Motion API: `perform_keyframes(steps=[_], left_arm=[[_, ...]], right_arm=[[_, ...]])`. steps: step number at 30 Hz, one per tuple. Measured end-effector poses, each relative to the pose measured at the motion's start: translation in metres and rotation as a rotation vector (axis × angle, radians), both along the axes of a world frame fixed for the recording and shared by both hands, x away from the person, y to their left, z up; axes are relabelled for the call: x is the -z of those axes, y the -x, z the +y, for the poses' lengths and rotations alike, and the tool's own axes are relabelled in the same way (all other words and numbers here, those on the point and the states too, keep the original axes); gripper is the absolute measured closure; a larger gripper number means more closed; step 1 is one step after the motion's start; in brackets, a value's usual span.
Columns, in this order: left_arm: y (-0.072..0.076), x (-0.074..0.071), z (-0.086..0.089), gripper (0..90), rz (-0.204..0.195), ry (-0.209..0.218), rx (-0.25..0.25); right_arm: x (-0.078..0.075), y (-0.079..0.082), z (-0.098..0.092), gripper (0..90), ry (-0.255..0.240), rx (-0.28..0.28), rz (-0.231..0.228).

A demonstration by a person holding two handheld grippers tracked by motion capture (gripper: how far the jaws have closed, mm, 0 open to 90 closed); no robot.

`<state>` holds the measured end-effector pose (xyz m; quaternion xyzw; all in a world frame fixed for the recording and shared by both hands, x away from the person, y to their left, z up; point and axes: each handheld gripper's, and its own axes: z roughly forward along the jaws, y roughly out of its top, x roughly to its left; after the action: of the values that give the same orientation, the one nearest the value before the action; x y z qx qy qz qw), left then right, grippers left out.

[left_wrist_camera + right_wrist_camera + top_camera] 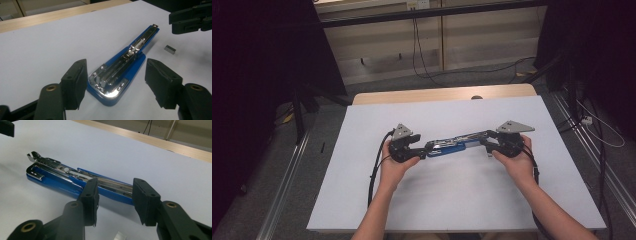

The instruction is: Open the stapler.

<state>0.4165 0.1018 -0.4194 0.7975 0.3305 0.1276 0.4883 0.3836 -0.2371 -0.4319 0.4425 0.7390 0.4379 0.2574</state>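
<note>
We read no writing on the blue stapler, lying opened out flat on the white table. Our left gripper has its jaws parted around the stapler's wide end without touching; our right gripper is also parted, straddling the narrow end. A small staple block lies just beside it.

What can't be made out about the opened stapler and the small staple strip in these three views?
- Stapler, high view: too small to tell whether staples sit in its channel.
- Stapler's narrow end, right gripper view: hidden behind the right tongs.
- Staple strip, right gripper view: cut off by the bottom edge.
- Staple strip, left gripper view: too small to count staples.
- Left tongs stand open, apart from the stapler's wide end.
</note>
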Motion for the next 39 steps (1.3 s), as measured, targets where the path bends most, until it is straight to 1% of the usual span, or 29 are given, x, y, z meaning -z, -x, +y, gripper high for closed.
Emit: perform_keyframes(steps=[2,3,4,5,8,10,12,13,16,18,19,20,23,25,27,29,30,31,32,36,37,38,39], left_arm=[[0.001,0.0,0.001,29.1,0.015,0.008,-0.008],[0.001,0.0,0.002,27.8,0.011,0.002,-0.008],[0.002,0.0,0.003,27.7,0.01,-0.004,-0.006],[0.003,0.0,0.003,27.4,0.012,0.005,-0.007],[0.004,0.0,0.005,25.7,0.016,-0.008,-0.004],[0.005,0.001,0.006,24.1,0.019,-0.005,-0.007],[0.006,0.0,0.007,21.4,0.026,-0.012,-0.013],[0.007,0.0,0.008,20.0,0.028,-0.02,-0.012],[0.01,0.002,0.014,17.1,0.029,-0.01,-0.022],[0.011,0.002,0.016,15.5,0.032,-0.011,-0.023],[0.012,0.003,0.02,14.6,0.035,-0.02,-0.026],[0.013,0.003,0.022,14.2,0.037,-0.018,-0.027],[0.016,0.002,0.026,13.7,0.027,-0.021,-0.039],[0.017,0.002,0.028,13.6,0.023,-0.015,-0.042],[0.018,0.003,0.029,13.3,0.02,-0.02,-0.045],[0.018,0.004,0.03,13.3,0.023,-0.026,-0.047],[0.018,0.005,0.031,13.3,0.03,-0.025,-0.049],[0.018,0.005,0.032,13.3,0.033,-0.031,-0.046],[0.019,0.006,0.032,13.2,0.032,-0.028,-0.049],[0.02,0.008,0.036,12.5,0.031,-0.035,-0.054],[0.02,0.008,0.037,12.4,0.03,-0.035,-0.056],[0.021,0.008,0.038,12.4,0.031,-0.027,-0.061],[0.021,0.008,0.038,12.4,0.03,-0.03,-0.062]], right_arm=[[0.001,0.001,-0.002,51.6,-0.001,0.009,0.01],[0.001,0.001,-0.002,49.7,-0.004,0.011,0.014],[0.001,0.002,-0.003,48.0,-0.006,0.015,0.02],[0.001,0.002,-0.003,46.7,-0.006,0.015,0.021],[0.001,0.005,-0.002,44.6,-0.002,0.02,0.02],[0.001,0.006,-0.003,42.7,-0.001,0.02,0.014],[0.002,0.007,-0.004,38.9,0.001,0.023,0.026],[0.002,0.007,-0.005,38.0,0.004,0.028,0.029],[0.004,0.009,-0.008,36.0,0.013,0.034,0.039],[0.006,0.009,-0.009,35.2,0.012,0.038,0.043],[0.007,0.01,-0.01,34.2,0.01,0.046,0.048],[0.007,0.01,-0.01,33.9,0.007,0.049,0.053],[0.01,0.012,-0.011,33.9,0.008,0.051,0.065],[0.011,0.013,-0.011,33.9,0.011,0.051,0.069],[0.012,0.013,-0.011,33.9,0.017,0.051,0.076],[0.013,0.013,-0.012,34.1,0.023,0.055,0.086],[0.014,0.013,-0.012,34.7,0.022,0.053,0.092],[0.015,0.014,-0.012,37.1,0.02,0.052,0.096],[0.016,0.014,-0.013,38.1,0.024,0.053,0.094],[0.02,0.016,-0.012,39.0,0.033,0.061,0.114],[0.021,0.016,-0.013,40.8,0.039,0.059,0.116],[0.022,0.016,-0.013,43.6,0.036,0.058,0.119],[0.023,0.016,-0.013,44.9,0.038,0.06,0.123]])
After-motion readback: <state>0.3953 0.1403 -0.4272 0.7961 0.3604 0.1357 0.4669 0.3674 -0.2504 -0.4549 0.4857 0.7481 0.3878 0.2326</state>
